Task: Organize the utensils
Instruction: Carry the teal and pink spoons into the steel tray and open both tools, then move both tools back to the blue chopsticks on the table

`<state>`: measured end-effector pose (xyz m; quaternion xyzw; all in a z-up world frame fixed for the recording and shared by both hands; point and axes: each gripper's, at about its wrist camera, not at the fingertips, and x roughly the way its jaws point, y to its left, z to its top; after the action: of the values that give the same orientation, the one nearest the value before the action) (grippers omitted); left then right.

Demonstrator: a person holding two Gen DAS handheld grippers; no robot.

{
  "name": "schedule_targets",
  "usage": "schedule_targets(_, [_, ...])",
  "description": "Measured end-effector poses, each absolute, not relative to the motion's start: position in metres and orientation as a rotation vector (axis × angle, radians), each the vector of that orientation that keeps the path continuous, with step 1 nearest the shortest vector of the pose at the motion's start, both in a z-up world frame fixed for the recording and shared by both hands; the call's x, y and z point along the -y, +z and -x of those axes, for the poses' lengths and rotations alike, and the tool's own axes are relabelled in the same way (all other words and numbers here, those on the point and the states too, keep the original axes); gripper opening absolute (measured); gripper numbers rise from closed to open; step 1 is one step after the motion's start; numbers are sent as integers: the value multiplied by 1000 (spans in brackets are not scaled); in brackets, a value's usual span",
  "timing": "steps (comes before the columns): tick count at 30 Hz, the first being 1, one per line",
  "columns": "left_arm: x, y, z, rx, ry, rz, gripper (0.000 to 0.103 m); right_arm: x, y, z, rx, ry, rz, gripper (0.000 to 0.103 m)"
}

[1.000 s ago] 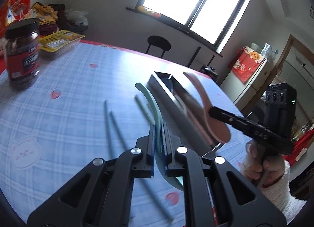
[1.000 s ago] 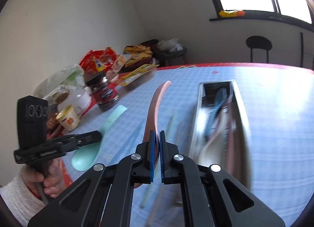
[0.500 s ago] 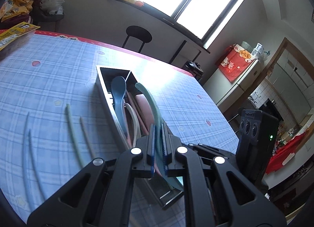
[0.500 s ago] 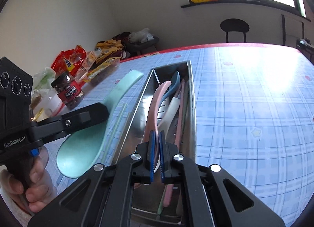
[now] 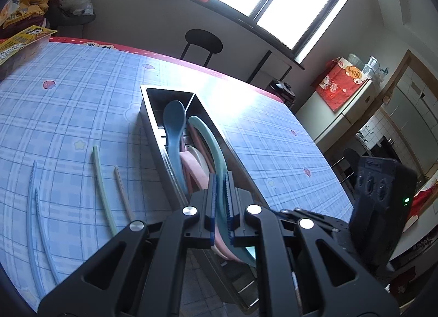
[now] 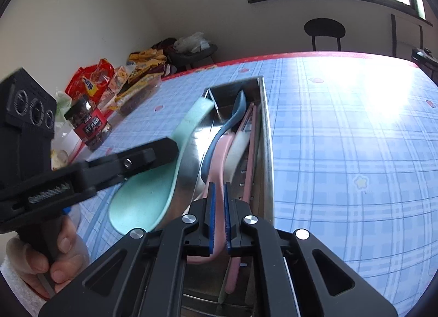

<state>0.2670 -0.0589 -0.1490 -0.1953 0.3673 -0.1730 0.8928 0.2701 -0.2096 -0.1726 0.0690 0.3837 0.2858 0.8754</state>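
A: What is the biggest thing here?

B: The table point(image 5: 68, 103), with a blue checked cloth. On it, in the middle of both views, lies the long metal tray point(image 5: 210, 122). It already holds a dark blue spoon point(image 5: 172, 122) and some pale ones.

A: Which step is in hand?

B: I judge it is the placing of two spoons into the tray. The left gripper point(image 5: 221, 202) pinches the green spoon point(image 5: 210, 150), whose handle reaches up over the tray. The right gripper point(image 6: 218, 215) pinches the pink spoon point(image 6: 220, 152), which lies along the tray inside.

A: And the next move?

B: I think each gripper must lower a little and then open, so that the spoon settles flat between the walls. Four chopsticks point(image 5: 102, 185) at the left of the left view are not yet collected.

A: How are the hands posed?

B: In the right view, the left hand point(image 6: 43, 256) at the lower left grips the handle; its gripper points right, toward the tray. The right gripper points along the tray.
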Motion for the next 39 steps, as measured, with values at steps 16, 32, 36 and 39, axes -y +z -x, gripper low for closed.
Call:
schedule_targets(16, [60, -135, -261, -739, -339, 331, 47, 253, -148, -263, -673, 468, -227, 74])
schedule_targets(32, [-51, -126, -146, -730, -198, 135, 60, 202, -129, -212, -602, 689, -172, 66])
schedule_targets(36, [-52, -137, -134, -761, -192, 70, 60, 185, -133, -195, -658, 715, -138, 45])
schedule_targets(39, [-50, -145, -136, -778, -187, 46, 57, 169, -141, -186, -715, 720, -103, 32])
